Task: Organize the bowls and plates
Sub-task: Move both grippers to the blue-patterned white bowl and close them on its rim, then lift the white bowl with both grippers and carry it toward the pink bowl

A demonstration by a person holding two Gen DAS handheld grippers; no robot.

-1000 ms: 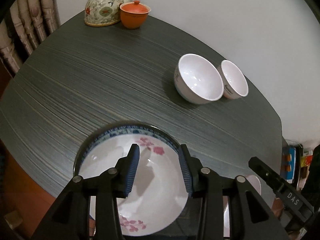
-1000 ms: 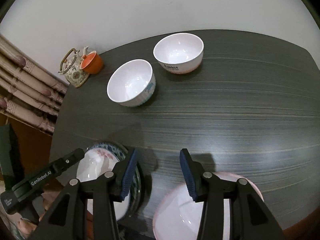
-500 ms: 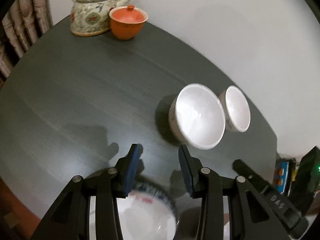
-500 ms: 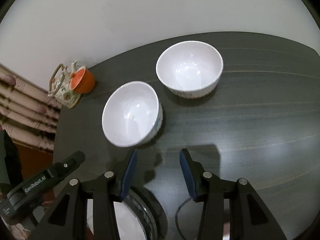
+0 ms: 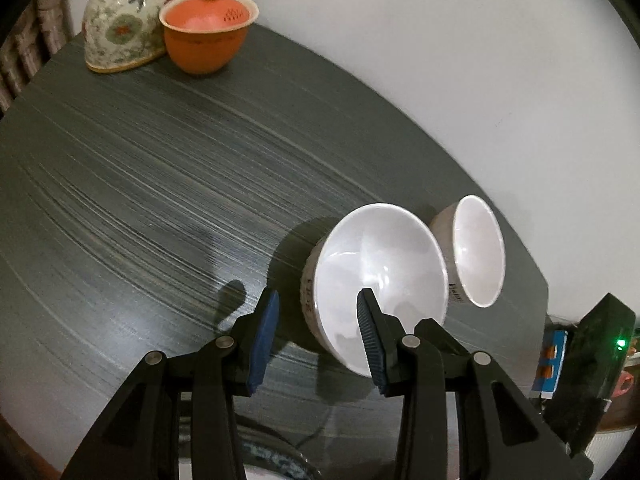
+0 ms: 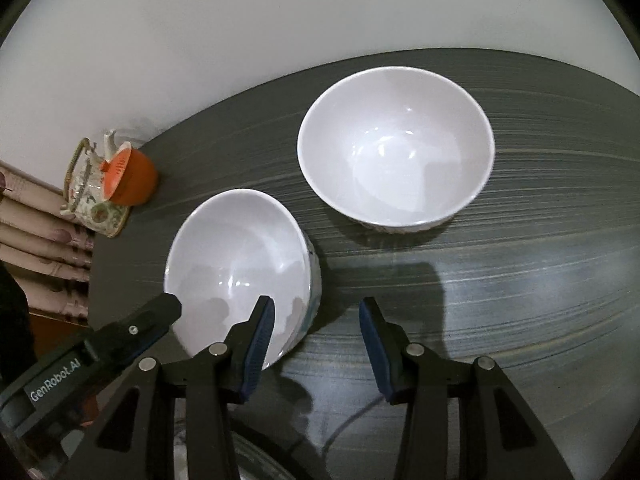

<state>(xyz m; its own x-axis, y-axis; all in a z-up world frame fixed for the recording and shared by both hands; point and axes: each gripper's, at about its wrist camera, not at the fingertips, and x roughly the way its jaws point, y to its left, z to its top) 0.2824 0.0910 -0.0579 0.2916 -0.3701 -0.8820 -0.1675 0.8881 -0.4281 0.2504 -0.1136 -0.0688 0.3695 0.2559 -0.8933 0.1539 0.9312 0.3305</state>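
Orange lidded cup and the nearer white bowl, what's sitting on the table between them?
Nothing: in the left wrist view only bare dark table runs from the orange lidded cup to the nearer white bowl.

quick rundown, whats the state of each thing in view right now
left gripper: open, empty, straddling the near bowl's rim
right gripper: open, empty, beside the near bowl
near bowl: upright, empty, on the table
far bowl: upright, empty, apart from the near bowl
teapot: upright, lid on
orange cup: upright, lid on, beside the teapot
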